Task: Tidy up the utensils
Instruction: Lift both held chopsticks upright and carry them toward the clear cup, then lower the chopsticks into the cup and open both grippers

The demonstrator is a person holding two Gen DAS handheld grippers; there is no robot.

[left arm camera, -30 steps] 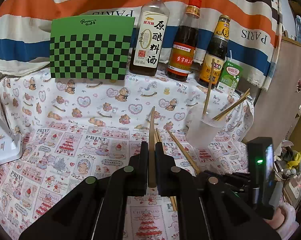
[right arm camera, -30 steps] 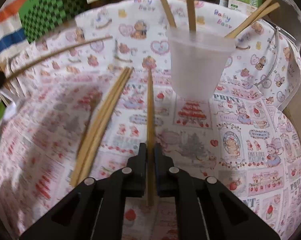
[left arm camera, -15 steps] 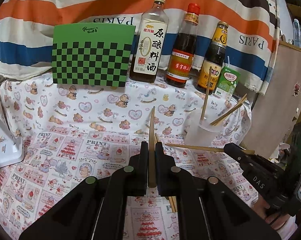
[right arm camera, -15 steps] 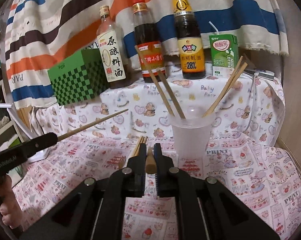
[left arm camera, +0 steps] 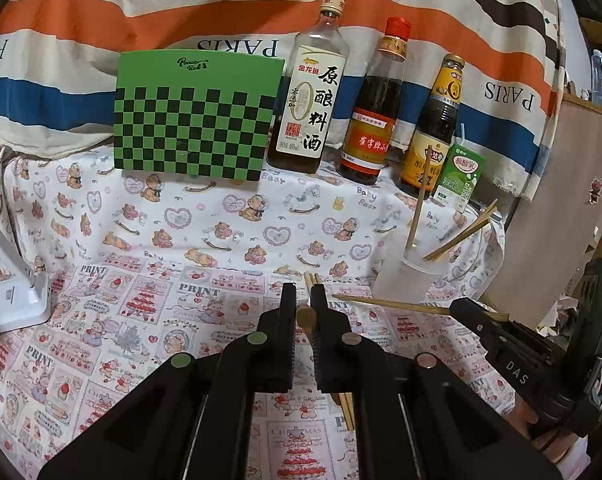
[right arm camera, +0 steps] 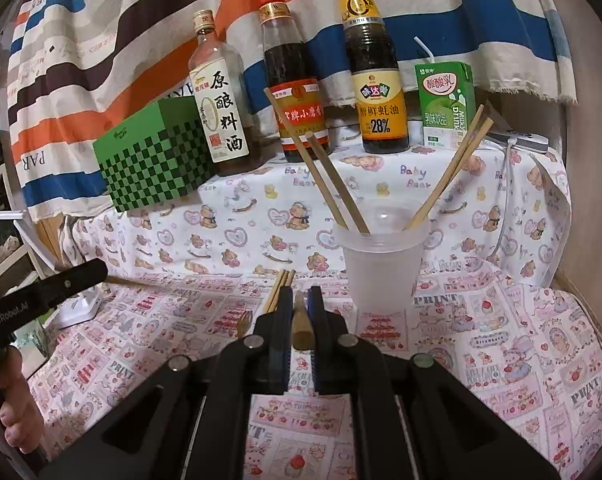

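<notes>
Beside the cup (right arm camera: pixel 381 264), both jaws (each pinching a chopstick (left arm camera: pixel 306 317)) have tilted their chopsticks end-on.

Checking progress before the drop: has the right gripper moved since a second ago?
Yes. The right gripper has lifted and levelled: from facing down at the tablecloth to facing the plastic cup and bottles, shut on its chopstick.
</notes>
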